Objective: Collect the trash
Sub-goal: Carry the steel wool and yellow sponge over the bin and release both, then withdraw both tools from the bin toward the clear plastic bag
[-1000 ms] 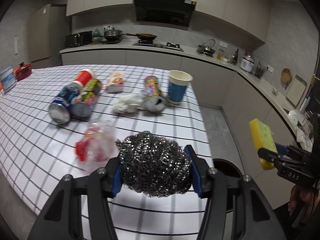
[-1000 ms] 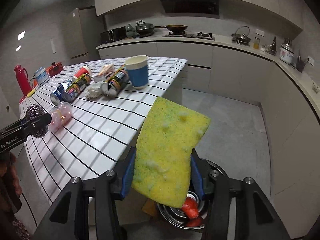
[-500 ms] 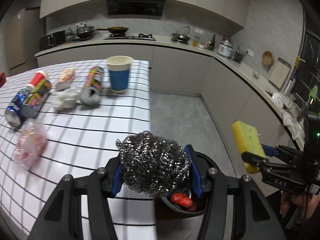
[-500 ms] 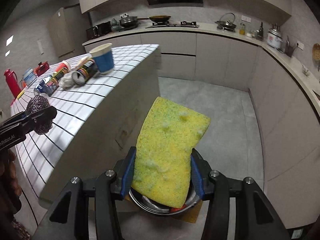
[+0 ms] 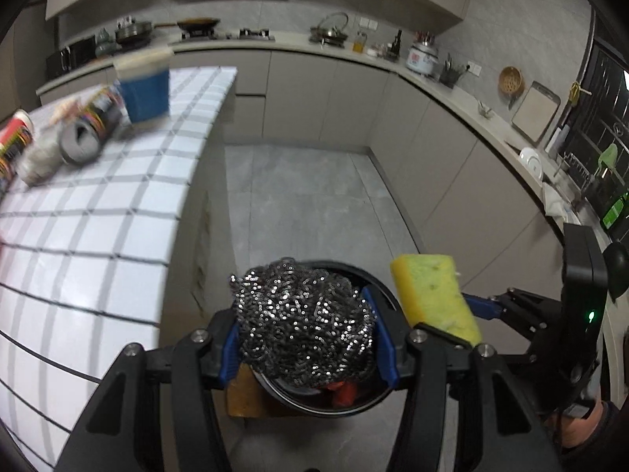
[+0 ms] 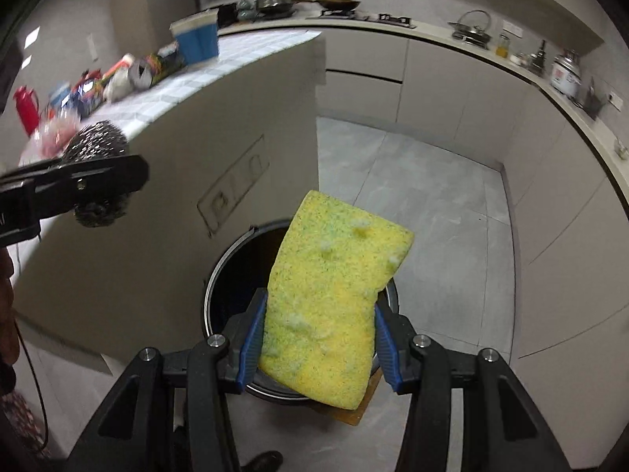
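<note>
Steel wool [image 5: 304, 324] is clamped by the left gripper [image 5: 306, 338] above the bin [image 6: 228, 271]; the sponge [image 6: 330, 306], long axis tilted upward, is pinched by the right gripper [image 6: 318, 350].

I've swung my left gripper [image 5: 308, 348] off the checked table [image 5: 98, 212] with the steel-wool ball [image 5: 304, 322], and it now hangs right over the open metal bin [image 5: 377, 397] on the floor, where a second ago the tabletop lay under it. My right gripper [image 6: 317, 344] has dropped in too, so the yellow sponge [image 6: 334, 299] now sits above the bin [image 6: 220, 275] mouth. The two grippers have closed in, the sponge [image 5: 434, 295] just beside the steel wool.
</note>
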Tool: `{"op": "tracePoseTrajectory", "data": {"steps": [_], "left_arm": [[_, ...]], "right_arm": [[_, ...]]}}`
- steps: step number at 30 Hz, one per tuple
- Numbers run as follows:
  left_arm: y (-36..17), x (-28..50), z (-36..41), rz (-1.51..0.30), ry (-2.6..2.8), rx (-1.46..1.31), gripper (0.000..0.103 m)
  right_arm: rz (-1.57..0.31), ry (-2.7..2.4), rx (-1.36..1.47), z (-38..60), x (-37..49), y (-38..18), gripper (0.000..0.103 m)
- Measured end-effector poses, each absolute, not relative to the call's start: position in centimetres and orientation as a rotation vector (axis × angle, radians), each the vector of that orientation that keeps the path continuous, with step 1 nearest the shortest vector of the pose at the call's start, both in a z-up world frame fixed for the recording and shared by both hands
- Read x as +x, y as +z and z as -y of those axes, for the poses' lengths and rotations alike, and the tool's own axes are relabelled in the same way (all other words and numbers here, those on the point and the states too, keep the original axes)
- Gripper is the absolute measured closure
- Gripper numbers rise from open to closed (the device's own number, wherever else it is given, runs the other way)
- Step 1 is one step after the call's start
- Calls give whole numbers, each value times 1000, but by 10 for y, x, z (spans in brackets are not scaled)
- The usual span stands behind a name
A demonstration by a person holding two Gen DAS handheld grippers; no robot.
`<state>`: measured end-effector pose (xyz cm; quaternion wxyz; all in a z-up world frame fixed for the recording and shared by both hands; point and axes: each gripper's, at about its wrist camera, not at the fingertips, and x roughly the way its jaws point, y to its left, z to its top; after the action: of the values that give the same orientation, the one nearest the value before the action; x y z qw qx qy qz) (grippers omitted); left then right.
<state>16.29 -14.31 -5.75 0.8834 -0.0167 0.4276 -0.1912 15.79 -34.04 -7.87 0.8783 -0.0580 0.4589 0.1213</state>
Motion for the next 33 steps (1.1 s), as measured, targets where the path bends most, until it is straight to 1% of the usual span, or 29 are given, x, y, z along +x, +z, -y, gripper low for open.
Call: {"op": "tracePoseTrajectory", "data": {"steps": [4,11,13,15,16,17,19,23,30,33], "left_arm": [[-77,166,153,-945,-408,-50,47],[-94,176,169,-1000,-424,-61,47],[-101,182,170,-1025,-428,-72,46],[-113,191,173,-1076,-429,-91,38],[-119,194,172,-1106,-402,-94,22],[-119,194,169,-1097,-385,-97,11],[-112,192,164,-1069,-354,-114,10],[-98,185,157,-1034,-346,-124,10],[-81,180,159,-988,-348,-96,10],[-75,181,158,-967,-337,-84,10]], "right_arm": [[-980,276,-154,342,159,-99,51],[-1005,323,-183,343,163,-132,51],[-1007,346,-195,342,167,-141,51],[-994,370,-199,341,171,-144,50],[-994,385,-197,341,174,-147,44],[-1011,402,-191,341,178,-151,34],[-1039,389,-201,343,185,-160,18],[-1055,362,-184,352,189,-162,18],[-1047,332,-106,362,186,-140,18],[-1057,300,-19,371,184,-126,18]]}}
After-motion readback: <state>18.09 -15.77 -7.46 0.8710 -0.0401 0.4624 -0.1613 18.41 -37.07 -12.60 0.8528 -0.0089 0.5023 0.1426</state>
